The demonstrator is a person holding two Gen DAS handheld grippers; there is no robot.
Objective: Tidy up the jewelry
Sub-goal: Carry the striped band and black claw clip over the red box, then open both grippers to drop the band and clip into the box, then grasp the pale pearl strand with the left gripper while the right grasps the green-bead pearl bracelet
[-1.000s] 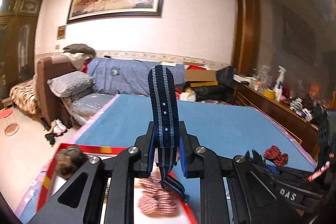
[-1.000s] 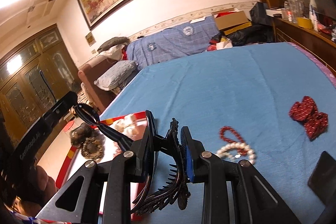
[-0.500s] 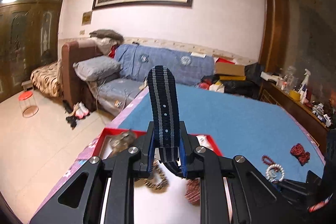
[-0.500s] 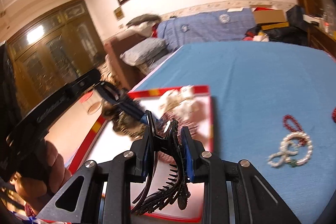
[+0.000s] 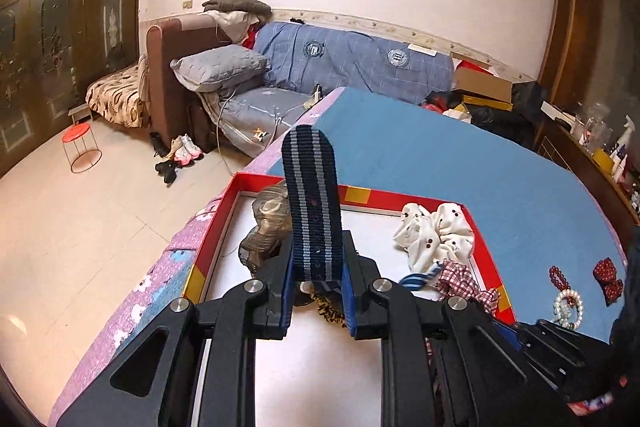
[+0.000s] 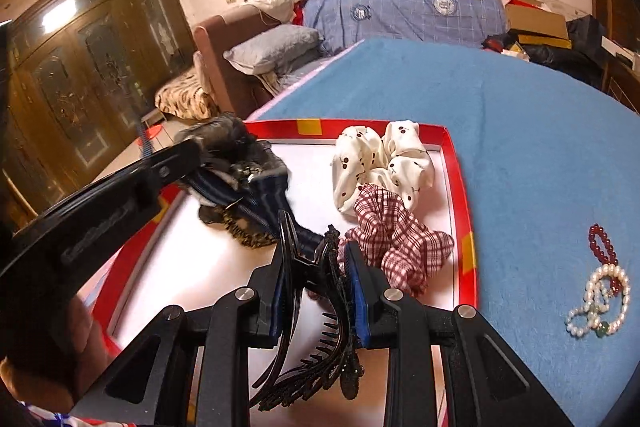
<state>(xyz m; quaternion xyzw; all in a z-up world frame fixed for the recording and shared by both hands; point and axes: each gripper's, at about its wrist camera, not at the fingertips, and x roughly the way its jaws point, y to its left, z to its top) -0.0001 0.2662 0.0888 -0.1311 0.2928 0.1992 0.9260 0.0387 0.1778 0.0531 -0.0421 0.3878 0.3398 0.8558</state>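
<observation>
Left gripper [image 5: 317, 287]: jaws narrow, clamped on a striped strap [image 5: 312, 203] that stands upright between the fingers, its rounded end at 12 o'clock. The gripper is positioned over the red tray [image 5: 486, 267], which rests on the blue bed cover [image 5: 480, 163].

Right gripper [image 6: 318, 291]: jaws narrow, clamped on a black hair claw [image 6: 320, 327]; the claw's teeth hang down toward 6 o'clock. This gripper is also over the tray [image 6: 460, 195].

Tray contents, right wrist view:
- White scrunchie [image 6: 384, 163] at 12 o'clock from the right gripper, against the far wall.
- Checked scrunchie [image 6: 400, 243] at 1 o'clock, touching the white one.
- Dark fuzzy scrunchie [image 6: 224, 139] at 10 o'clock, in the far left corner.

Outside the tray, on the cover at 3 o'clock: a pearl bracelet [image 6: 600, 303] and a red bead bracelet [image 6: 602, 243], touching. In the left wrist view, a red bow [image 5: 608, 275] lies just beside them.
</observation>
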